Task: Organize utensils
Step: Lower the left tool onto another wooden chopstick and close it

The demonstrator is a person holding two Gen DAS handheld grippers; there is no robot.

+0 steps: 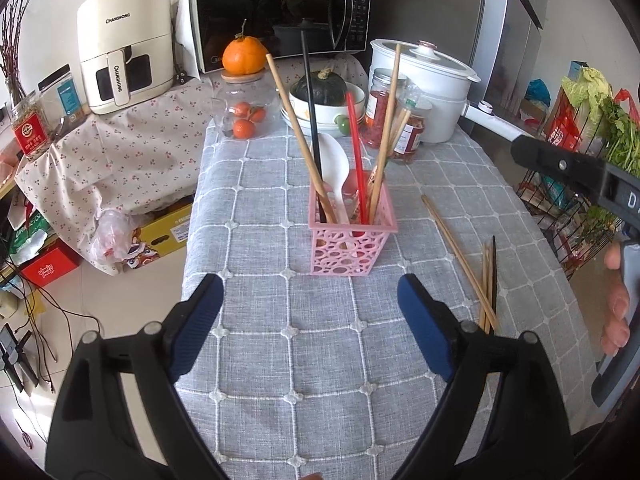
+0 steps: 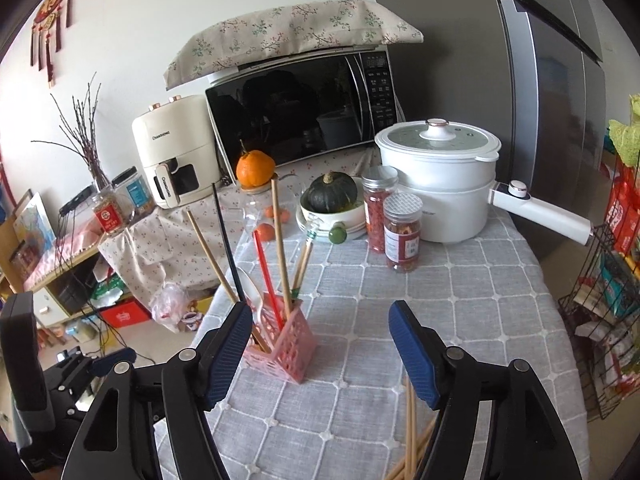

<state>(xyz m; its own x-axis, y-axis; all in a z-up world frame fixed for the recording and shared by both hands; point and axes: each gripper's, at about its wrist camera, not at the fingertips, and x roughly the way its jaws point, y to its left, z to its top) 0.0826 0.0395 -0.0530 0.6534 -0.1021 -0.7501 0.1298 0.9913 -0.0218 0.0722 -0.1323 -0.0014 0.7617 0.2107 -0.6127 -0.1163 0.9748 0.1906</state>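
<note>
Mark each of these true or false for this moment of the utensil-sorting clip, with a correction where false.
1. The pink basket stands upright on the grey tablecloth. True.
2. All chopsticks are already in the basket. False: several loose chopsticks lie on the cloth beside it.
3. The left tool is clamped on a chopstick. False: its jaws stand open with nothing between them.
4. A white spoon stands in the basket. True.
5. The right tool holds the red chopstick. False: it is open and empty; the red chopstick stands in the basket.
</note>
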